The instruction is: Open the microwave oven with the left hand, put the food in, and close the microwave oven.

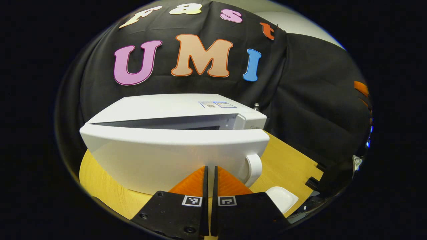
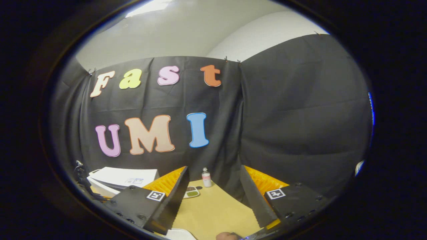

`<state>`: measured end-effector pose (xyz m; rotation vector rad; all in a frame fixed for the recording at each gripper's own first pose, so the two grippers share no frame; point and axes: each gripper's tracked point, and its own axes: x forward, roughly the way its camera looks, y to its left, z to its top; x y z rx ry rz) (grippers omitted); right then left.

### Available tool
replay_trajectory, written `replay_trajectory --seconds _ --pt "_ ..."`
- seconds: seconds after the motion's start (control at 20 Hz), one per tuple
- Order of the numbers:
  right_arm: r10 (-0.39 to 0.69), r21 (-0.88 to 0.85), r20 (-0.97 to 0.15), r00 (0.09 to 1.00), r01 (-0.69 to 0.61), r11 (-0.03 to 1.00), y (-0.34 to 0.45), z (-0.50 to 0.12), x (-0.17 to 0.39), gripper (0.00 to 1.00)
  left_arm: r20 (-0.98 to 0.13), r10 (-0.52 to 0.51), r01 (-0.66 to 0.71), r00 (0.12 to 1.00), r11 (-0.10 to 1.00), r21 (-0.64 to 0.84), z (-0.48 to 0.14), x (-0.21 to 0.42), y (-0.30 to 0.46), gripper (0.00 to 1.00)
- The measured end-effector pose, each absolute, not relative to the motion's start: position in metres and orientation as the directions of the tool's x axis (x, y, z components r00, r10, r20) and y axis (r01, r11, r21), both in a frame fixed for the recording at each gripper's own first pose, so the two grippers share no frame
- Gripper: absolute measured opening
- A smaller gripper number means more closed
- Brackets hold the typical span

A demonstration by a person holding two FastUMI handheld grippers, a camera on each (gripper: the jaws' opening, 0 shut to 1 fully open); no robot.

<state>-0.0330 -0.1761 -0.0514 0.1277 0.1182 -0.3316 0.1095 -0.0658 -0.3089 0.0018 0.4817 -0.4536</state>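
In the left gripper view we see the left tool (image 1: 210,186) with its fingers pressed nearly together, gripping nothing, right in front of the white box-shaped microwave oven (image 1: 173,133); its door is ajar, a dark gap along the top edge; a white curved handle (image 1: 253,168) sits just right of the tool; a white plate (image 1: 282,198) lies on the yellow wooden tabletop (image 1: 283,163). In the right gripper view we see the right tool (image 2: 213,196) spread wide and empty above the tabletop; the microwave oven sits far left; a small clear bottle (image 2: 206,177) stands by the wall, a small dish (image 2: 191,192) near it.
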Motion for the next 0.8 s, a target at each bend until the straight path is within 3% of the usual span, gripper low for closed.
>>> replay_trajectory --seconds 0.3,0.55,0.8 --pt "-0.181 0.106 -0.095 0.979 0.191 0.976 -0.159 -0.022 -0.013 0.89 -0.450 -0.380 0.375 0.808 0.921 -0.105 -0.314 0.132 -0.068 0.03" --pt "-0.041 0.053 -0.127 0.991 0.048 0.997 -0.123 -0.018 0.002 0.89 -0.446 -0.355 0.339 0.822 0.933 -0.119 -0.312 0.148 -0.072 0.03" --pt "0.044 0.117 -0.137 0.990 -0.028 0.993 -0.105 -0.004 0.005 0.90 -0.449 -0.352 0.344 0.821 0.933 -0.102 -0.315 0.150 -0.081 0.01"
